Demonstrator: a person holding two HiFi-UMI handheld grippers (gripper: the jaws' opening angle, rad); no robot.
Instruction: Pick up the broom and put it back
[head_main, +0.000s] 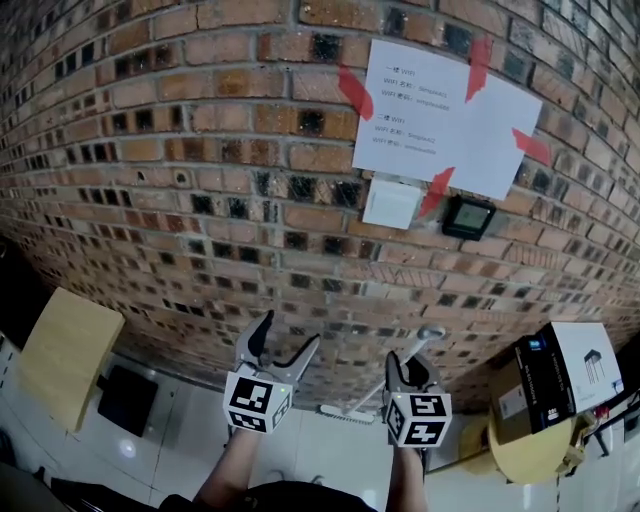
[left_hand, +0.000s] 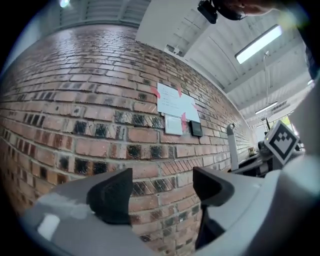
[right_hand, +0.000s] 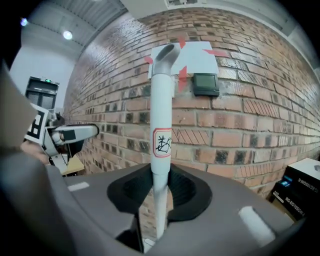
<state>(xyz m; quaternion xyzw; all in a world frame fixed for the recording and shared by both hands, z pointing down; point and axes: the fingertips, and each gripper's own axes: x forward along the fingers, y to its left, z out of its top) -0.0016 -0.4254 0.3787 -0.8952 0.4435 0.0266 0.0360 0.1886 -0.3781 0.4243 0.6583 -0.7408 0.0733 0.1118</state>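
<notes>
Brick wall (head_main: 200, 150) fills most of the head view: red-brown courses with dark, glazed-looking bricks scattered through.

- On the wall: white paper sheets (head_main: 440, 115) held by strips of red tape (head_main: 355, 92). Below them are a white switch plate (head_main: 391, 204) and a small black device (head_main: 468, 216).
- Floor (head_main: 200, 440): pale and glossy, with a lamp glare spot at the left.
- Left of scene: pale wooden panel (head_main: 68, 355) with a dark object beneath it, too unclear to identify.
- Right of scene: cardboard box (head_main: 555, 380) with a white printed face, sitting on a round wooden counter (head_main: 525, 455).
- Overhead, in the left gripper view: white ribbed ceiling with a lit strip light (left_hand: 259, 44).

Right claw (right_hand: 160, 192): closed tight on the white handle of the broom (right_hand: 161, 100). The handle stands upright between the pads and rises in front of the taped sheets. A red-bordered label (right_hand: 162, 142) sits on the handle just above the grip. In the head view, the broom's head (head_main: 346, 413) is low beside the foot of the wall.

Left claw (left_hand: 162, 187): pads wide apart with only brickwork showing between them, so it holds nothing. It is raised beside the right claw and apart from the broom.
</notes>
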